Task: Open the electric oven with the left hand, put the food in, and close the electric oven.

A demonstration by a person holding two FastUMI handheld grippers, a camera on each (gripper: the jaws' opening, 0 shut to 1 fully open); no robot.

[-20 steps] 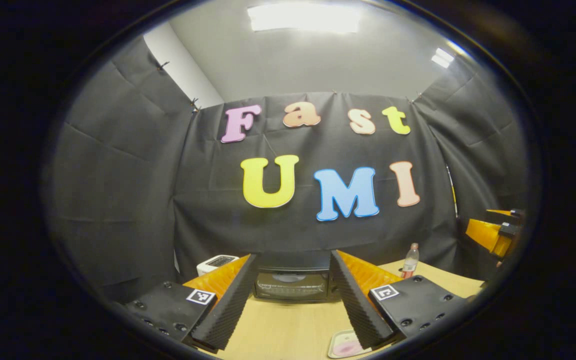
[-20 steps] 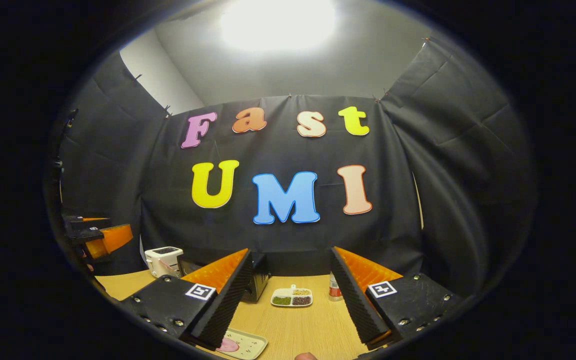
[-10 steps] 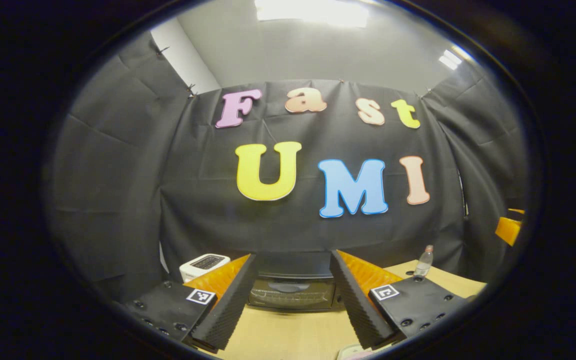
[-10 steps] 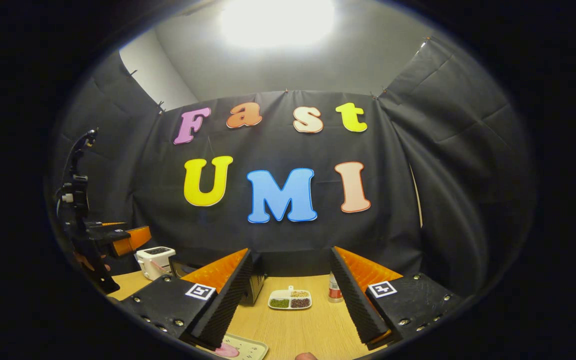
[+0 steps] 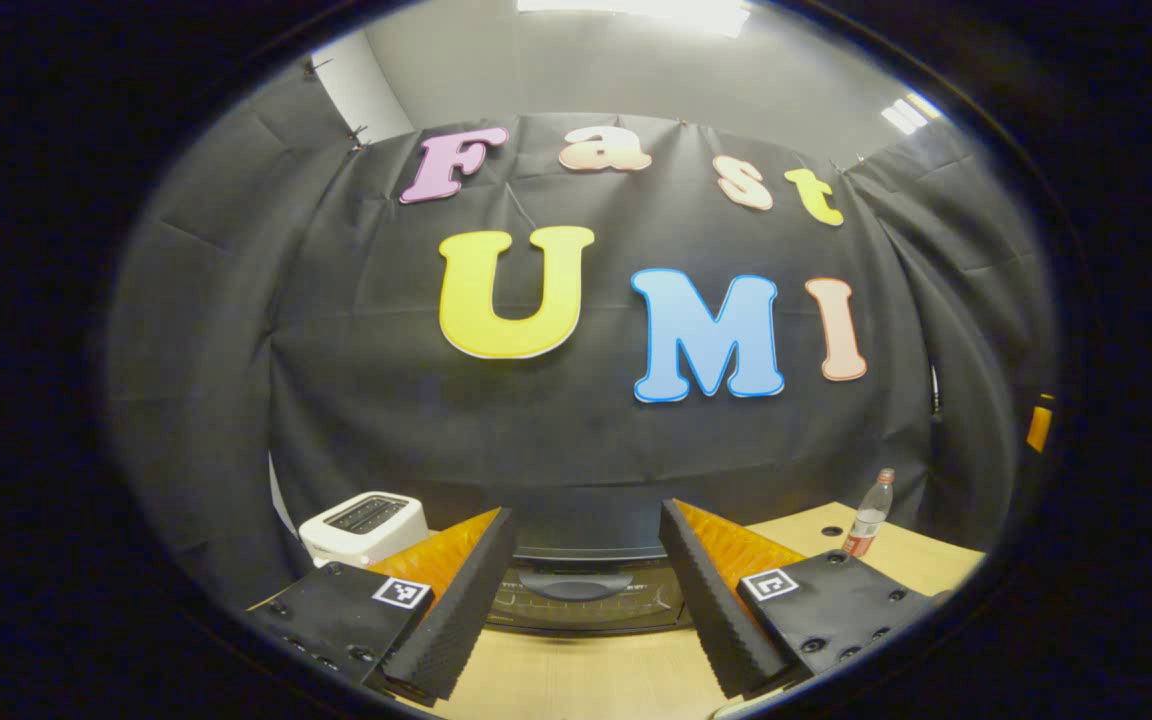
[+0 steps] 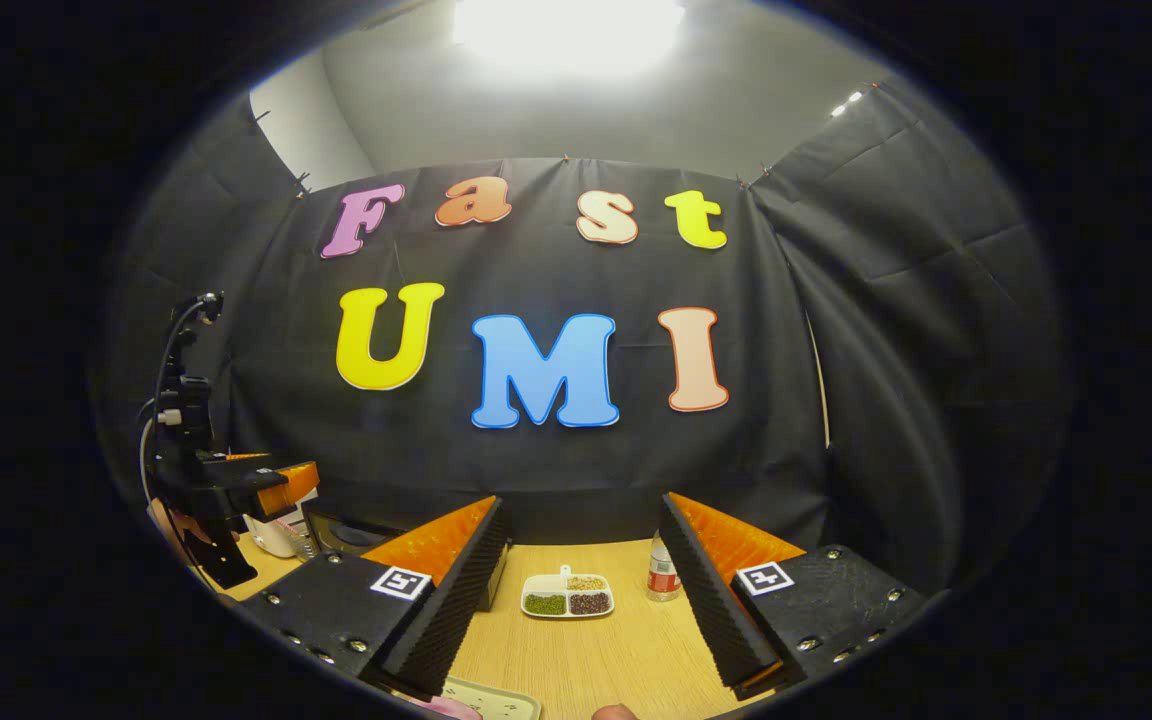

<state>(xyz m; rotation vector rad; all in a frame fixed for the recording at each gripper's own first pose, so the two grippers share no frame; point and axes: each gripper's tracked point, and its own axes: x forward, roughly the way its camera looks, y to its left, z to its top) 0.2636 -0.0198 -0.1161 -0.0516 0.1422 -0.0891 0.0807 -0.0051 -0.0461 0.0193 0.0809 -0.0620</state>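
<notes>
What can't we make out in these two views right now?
- Oven, left gripper view: sides hidden behind the left gripper fingers; door latch state unclear.
- Food tray, right gripper view: cut off by the bottom edge.
- Divided dish, right gripper view: contents too small to identify.
- Toaster, right gripper view: mostly behind the left gripper.

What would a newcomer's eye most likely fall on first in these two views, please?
Probably the black electric oven, door shut, straight ahead between the open left gripper fingers, with a white toaster to its left. In the right gripper view, a divided dish of beans sits between the open right gripper fingers on the wooden table.
</notes>
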